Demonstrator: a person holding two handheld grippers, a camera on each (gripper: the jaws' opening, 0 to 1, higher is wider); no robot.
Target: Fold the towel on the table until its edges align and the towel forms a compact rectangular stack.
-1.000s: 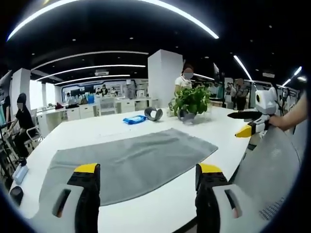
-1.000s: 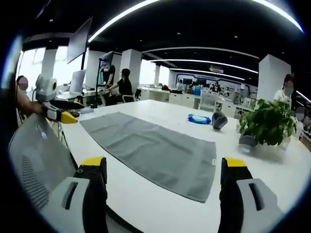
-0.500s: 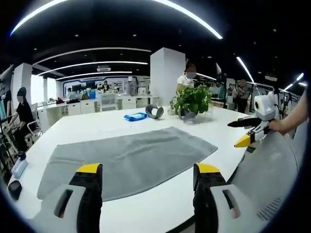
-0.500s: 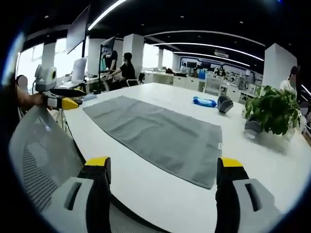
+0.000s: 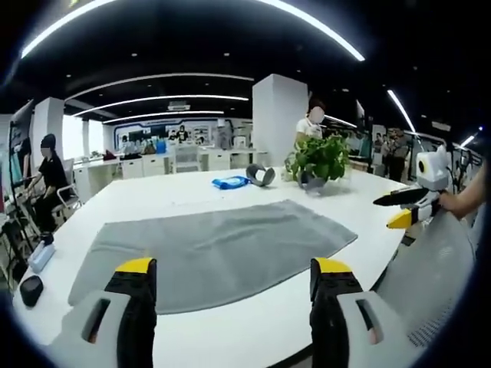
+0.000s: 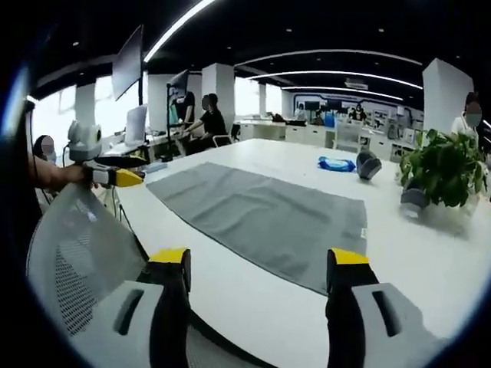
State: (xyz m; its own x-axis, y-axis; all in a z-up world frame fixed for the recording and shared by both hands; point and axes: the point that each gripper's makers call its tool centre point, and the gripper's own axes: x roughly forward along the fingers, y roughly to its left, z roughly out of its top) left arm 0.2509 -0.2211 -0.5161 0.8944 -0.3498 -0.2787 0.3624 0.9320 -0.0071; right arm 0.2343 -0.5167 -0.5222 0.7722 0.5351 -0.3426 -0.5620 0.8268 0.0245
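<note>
My left gripper point(image 5: 232, 272) and right gripper point(image 6: 257, 264) both hang with jaws spread wide, gripping nothing; the flat grey rectangular cloth towel point(image 5: 211, 249) lies unfolded on the white table point(image 5: 146, 203), beyond both.

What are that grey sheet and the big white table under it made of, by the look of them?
The grey towel looks like soft woven cloth, probably terry: matte, with faint ripples and a small tag at one corner. The table looks like smooth white laminate or painted board; it has a slight sheen and a rounded edge, though the exact material can't be told from the views.
</note>
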